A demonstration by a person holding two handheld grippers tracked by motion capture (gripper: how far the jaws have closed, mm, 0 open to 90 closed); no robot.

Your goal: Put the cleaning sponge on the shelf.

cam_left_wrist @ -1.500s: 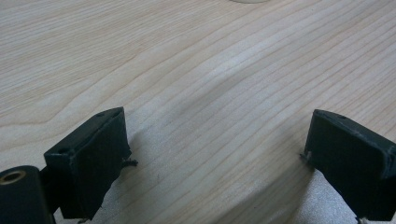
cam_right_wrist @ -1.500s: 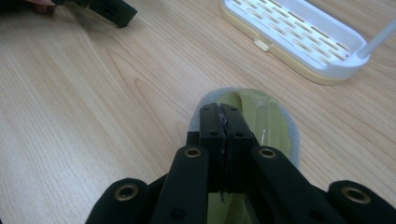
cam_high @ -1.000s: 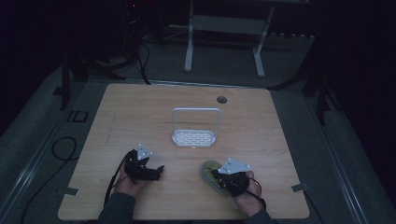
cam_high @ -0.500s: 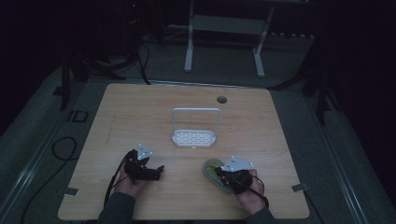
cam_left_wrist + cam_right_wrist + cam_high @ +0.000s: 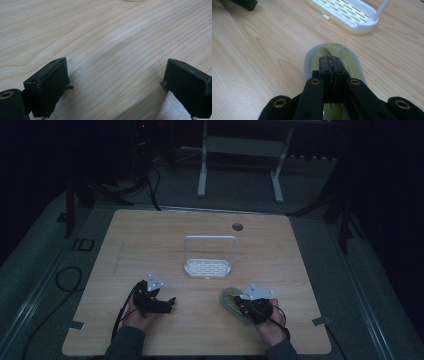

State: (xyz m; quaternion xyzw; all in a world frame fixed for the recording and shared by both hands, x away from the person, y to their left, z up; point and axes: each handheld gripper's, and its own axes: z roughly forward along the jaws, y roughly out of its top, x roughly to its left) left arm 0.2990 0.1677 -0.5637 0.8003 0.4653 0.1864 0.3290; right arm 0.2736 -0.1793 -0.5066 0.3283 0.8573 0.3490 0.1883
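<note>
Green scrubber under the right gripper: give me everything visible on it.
The scrubber is oval, with an olive-green glossy top that looks like plastic and a raised arched handle, over a grey spongy-looking pad rimming it. It lies flat on the wooden table, in front of the white rack. The right gripper is shut on its handle.

I register one change, at the right gripper [image 5: 240, 304]. Compared with one second ago, its grey three-cornered plate [image 5: 257, 292] sits slightly farther toward the right edge of the table [image 5: 300, 270] in the high view. Nearly all of that shift falls in the first half of the second; after that I see almost no displacement. The right hand [image 5: 270, 327] behind it follows the same small shift. The yellow-green scrubber [image 5: 228, 300] under the closed jaws appears to lie marginally farther right as well.
</note>
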